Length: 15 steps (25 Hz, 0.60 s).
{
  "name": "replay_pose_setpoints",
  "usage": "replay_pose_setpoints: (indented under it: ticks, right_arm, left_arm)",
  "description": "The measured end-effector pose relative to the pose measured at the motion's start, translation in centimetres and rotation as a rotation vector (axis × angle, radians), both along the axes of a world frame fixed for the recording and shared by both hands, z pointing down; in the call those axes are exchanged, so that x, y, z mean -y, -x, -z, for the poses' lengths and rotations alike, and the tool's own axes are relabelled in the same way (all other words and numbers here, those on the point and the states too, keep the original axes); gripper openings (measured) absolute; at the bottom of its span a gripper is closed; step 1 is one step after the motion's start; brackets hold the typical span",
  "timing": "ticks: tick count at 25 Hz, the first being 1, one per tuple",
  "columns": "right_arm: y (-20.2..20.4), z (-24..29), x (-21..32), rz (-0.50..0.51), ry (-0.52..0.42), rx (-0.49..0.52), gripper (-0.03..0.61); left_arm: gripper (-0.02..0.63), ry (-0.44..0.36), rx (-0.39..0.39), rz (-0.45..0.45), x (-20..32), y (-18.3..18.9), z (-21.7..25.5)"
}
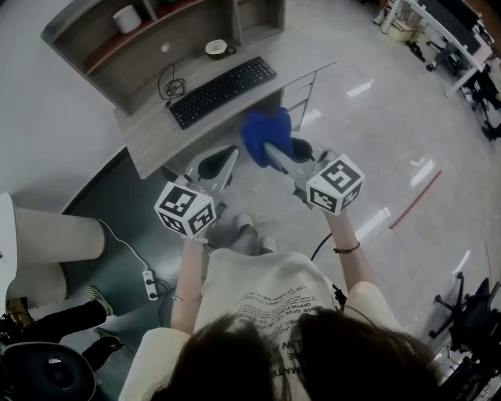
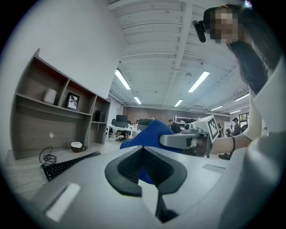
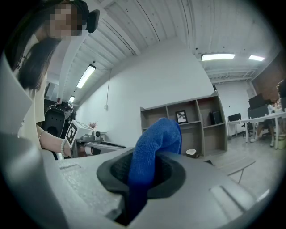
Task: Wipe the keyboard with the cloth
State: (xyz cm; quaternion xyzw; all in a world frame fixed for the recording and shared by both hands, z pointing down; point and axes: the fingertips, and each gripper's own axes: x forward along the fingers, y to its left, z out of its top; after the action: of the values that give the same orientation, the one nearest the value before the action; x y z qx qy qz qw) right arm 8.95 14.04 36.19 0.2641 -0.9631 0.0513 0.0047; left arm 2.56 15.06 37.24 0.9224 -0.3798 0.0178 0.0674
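A black keyboard (image 1: 223, 90) lies on the grey desk (image 1: 156, 137), seen low at the left in the left gripper view (image 2: 69, 164). Held in the air in front of the desk, my right gripper (image 1: 275, 150) (image 3: 143, 172) is shut on a blue cloth (image 1: 266, 131) (image 3: 156, 138), which bulges up out of the jaws. My left gripper (image 1: 221, 162) (image 2: 145, 172) hovers beside it to the left, shut and holding nothing. The left gripper view shows the cloth (image 2: 149, 134) and the right gripper (image 2: 187, 141) just ahead. Both grippers are short of the keyboard.
The desk has a shelf unit (image 1: 141, 39) with a white cup (image 1: 125, 17). A small bowl (image 1: 217, 48) and a coiled cable (image 1: 169, 82) lie near the keyboard. A power strip (image 1: 149, 283) lies on the floor, with a dark chair (image 1: 47, 368) at lower left.
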Motion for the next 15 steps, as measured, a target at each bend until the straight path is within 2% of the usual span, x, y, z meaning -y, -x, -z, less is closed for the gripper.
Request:
replay_pose_setpoints:
  ticks: [15]
  right_arm:
    - [-0.4,-1.9,4.3,-0.018,0.049,-0.021,0.052]
  left_arm:
    - [-0.003,0.049,-0.032,0.012,4.4,0.6,-2.0]
